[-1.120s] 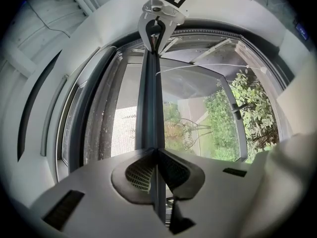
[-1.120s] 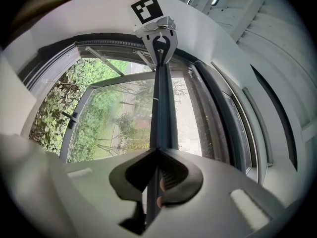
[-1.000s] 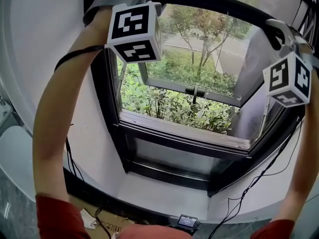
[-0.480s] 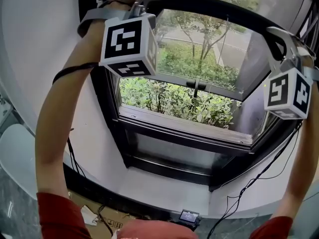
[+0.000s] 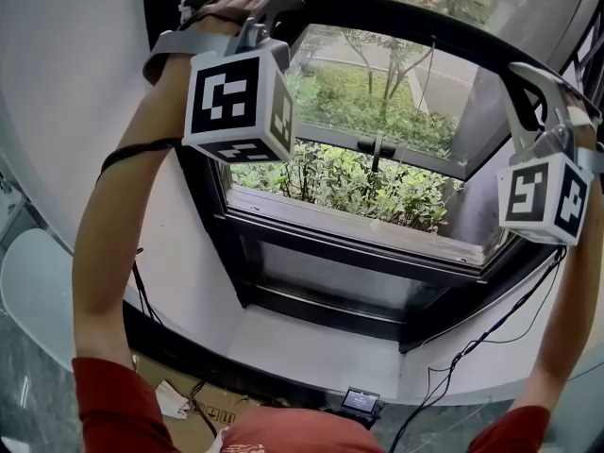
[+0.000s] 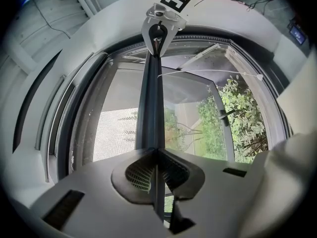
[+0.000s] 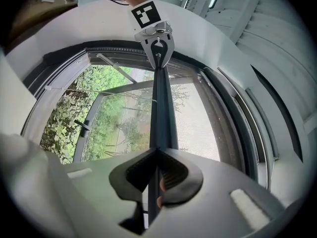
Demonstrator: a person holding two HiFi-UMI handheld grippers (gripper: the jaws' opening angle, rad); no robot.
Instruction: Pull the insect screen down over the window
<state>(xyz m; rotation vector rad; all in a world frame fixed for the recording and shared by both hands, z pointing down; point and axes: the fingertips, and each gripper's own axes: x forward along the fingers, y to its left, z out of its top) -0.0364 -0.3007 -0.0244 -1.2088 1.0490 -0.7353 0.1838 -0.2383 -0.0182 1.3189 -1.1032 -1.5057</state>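
The insect screen's dark bottom bar (image 5: 406, 22) arcs across the top of the window opening. My left gripper (image 5: 281, 0) is shut on its left end and my right gripper (image 5: 528, 72) on its right end. In the left gripper view the bar (image 6: 151, 98) runs straight out from my left gripper (image 6: 156, 171) to the right gripper (image 6: 158, 26) at the far end. The grey mesh (image 6: 116, 133) hangs beside it. The right gripper view mirrors this: bar (image 7: 161, 108), mesh (image 7: 195, 118), right gripper (image 7: 157, 175) clamped on the bar, left gripper (image 7: 157, 38) at the far end.
Below the bar the casement window (image 5: 396, 149) stands open outward, with green shrubs (image 5: 377, 192) outside. The dark window frame and sill (image 5: 359, 253) lie beneath. Black cables (image 5: 472, 347) trail at the lower right, and a small device (image 5: 360, 401) and a cardboard box (image 5: 193, 406) sit at the bottom.
Both grippers have come down together with the bar still clamped in them. The bar now sits lower across the window opening, and less of the open view shows beneath it.
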